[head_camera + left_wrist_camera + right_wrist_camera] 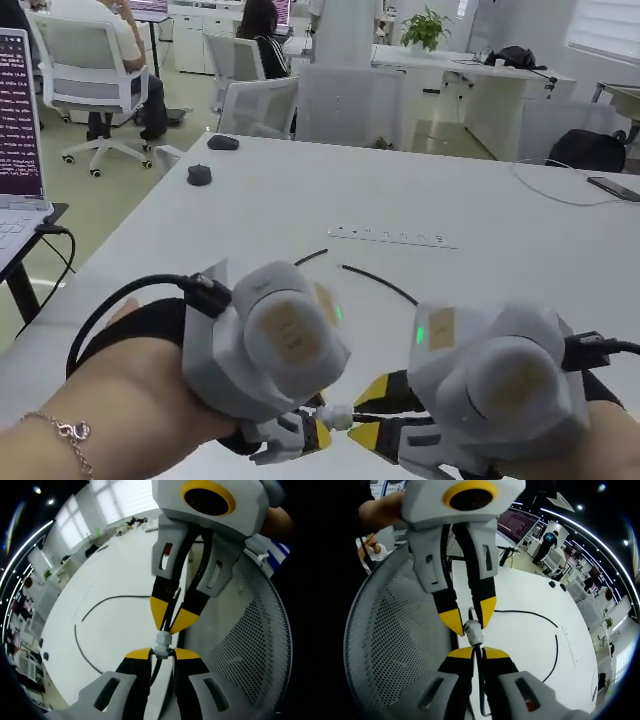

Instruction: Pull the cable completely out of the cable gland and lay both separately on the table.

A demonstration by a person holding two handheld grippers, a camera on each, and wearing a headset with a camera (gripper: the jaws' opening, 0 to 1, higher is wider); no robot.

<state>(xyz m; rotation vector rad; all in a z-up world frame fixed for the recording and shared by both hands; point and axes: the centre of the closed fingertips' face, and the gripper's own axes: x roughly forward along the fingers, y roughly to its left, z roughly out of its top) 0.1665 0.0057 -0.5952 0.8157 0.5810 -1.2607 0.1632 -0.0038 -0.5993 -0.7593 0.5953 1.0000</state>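
Facing each other, the left hand-held gripper (162, 653) is closed tight on the white cable gland (162, 644) and the right hand-held gripper (477, 652) on the black cable (380, 284) just beside it, so they can be pulled apart. The cable's loose part is laid across the desk (450, 200).

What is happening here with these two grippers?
A person holds two grippers tip to tip at a white table. The left gripper is shut on the small white cable gland, and the right gripper is shut on the black cable right beside it. The cable is not yet pulled out; the rest of it lies curved on the table.
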